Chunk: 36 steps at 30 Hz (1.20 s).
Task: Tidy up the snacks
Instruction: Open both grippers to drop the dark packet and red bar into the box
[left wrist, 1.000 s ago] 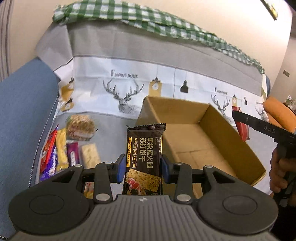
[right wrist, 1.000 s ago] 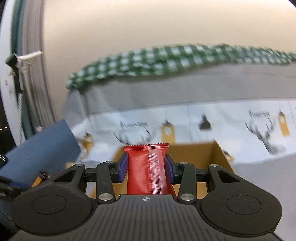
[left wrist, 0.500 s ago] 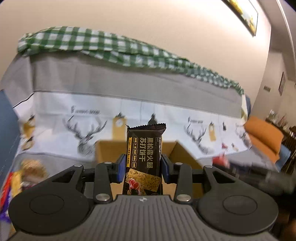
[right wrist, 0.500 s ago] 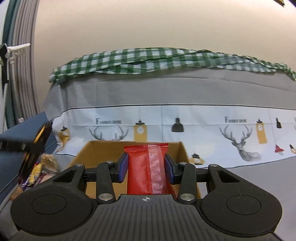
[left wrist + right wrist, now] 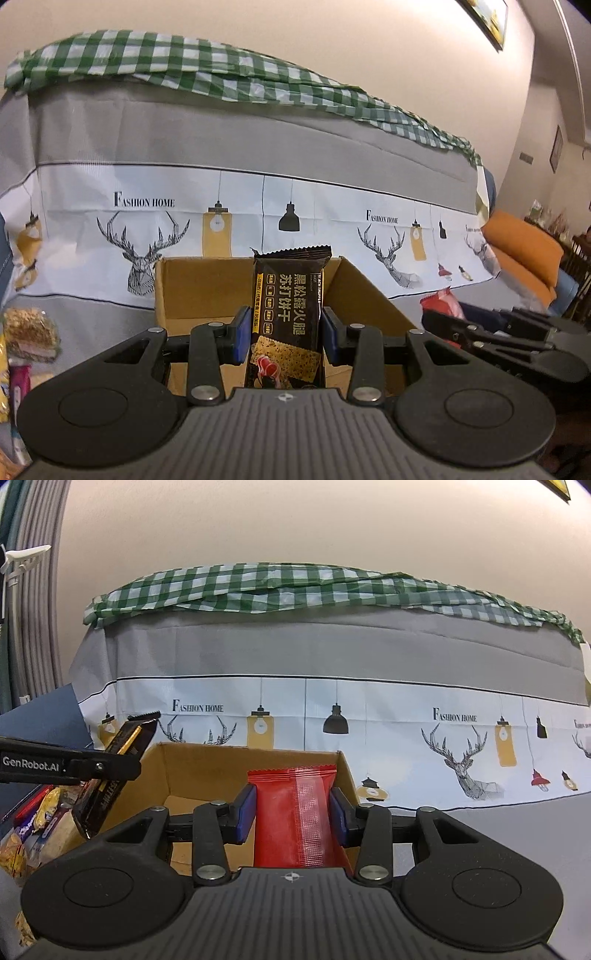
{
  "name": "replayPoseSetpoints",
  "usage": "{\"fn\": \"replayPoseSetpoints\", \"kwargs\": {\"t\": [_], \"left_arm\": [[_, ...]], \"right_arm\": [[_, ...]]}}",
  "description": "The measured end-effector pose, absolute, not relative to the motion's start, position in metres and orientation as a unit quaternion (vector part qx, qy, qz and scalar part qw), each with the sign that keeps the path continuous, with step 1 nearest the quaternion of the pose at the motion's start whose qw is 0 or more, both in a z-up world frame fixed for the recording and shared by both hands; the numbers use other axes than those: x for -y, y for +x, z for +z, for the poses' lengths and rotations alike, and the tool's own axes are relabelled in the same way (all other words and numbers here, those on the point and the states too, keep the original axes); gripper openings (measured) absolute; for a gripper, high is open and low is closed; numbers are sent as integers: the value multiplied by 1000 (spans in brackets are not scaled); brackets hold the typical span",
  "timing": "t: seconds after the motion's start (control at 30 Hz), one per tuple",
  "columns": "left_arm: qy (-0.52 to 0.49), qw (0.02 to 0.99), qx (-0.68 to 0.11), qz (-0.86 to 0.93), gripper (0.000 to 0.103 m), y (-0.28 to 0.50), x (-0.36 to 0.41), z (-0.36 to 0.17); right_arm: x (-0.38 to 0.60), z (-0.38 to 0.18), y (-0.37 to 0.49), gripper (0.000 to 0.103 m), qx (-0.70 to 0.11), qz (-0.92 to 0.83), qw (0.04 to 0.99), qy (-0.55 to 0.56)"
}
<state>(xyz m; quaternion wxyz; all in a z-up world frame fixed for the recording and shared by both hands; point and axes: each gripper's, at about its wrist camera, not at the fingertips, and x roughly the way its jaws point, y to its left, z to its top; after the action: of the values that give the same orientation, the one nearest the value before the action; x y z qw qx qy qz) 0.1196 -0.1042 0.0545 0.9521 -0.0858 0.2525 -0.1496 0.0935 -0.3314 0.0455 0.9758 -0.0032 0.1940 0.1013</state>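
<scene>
My left gripper (image 5: 284, 334) is shut on a black cracker packet (image 5: 288, 317) with gold lettering, held upright over the near side of an open cardboard box (image 5: 192, 288). My right gripper (image 5: 292, 812) is shut on a red snack packet (image 5: 295, 812), also upright, in front of the same cardboard box (image 5: 207, 768). In the right wrist view the left gripper (image 5: 107, 766) reaches in from the left with the black packet (image 5: 110, 771) tilted beside the box's left wall. In the left wrist view the right gripper (image 5: 443, 314) and its red packet (image 5: 441, 302) sit at the box's right.
The box stands on a sofa seat under a grey and white deer-print cover (image 5: 147, 229), with a green checked cloth (image 5: 184, 70) along the backrest. Several loose snack packets (image 5: 33, 823) lie left of the box. An orange cushion (image 5: 524, 251) lies far right.
The left gripper swung right with its black packet, from looking down at the box's side to facing the box head-on. The right gripper's view steadied over the box, red packet still held.
</scene>
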Motion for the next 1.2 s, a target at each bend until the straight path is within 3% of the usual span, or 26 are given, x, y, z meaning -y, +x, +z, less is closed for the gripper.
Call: {"fn": "replayPoseSetpoints", "kwargs": {"t": [0.33,0.37,0.4,0.43,0.47,0.5,0.93,1.03,1.1,1.2], "left_arm": [[-101,952,-252,-143,43,124,110,56],[-101,952,-251,-140,48,124,111,56],[-101,952,-252,-139,70,125,111,56],[-100,952,-253,-137,81,126,111,56],[-100,954,-251,-131,90,126,109,55],[-98,955,-250,-122,90,126,107,54],[-84,918,-388,2,91,156,73,9],[-94,906,-412,-23,88,160,71,-1],[-99,897,-426,-56,74,159,74,-7],[-67,900,-425,-69,72,155,83,-11]], "right_arm": [[323,43,103,44,-206,96,974,6],[323,43,104,46,-208,98,973,7],[323,42,105,55,-210,95,973,7],[322,41,107,65,-216,92,972,8],[322,39,110,87,-224,87,971,8],[322,37,111,95,-230,74,970,6],[353,-12,142,95,-394,-66,917,-14],[358,-18,140,83,-410,-76,909,-9],[361,-21,140,60,-422,-71,904,2],[367,-23,140,23,-437,-51,897,31]]}}
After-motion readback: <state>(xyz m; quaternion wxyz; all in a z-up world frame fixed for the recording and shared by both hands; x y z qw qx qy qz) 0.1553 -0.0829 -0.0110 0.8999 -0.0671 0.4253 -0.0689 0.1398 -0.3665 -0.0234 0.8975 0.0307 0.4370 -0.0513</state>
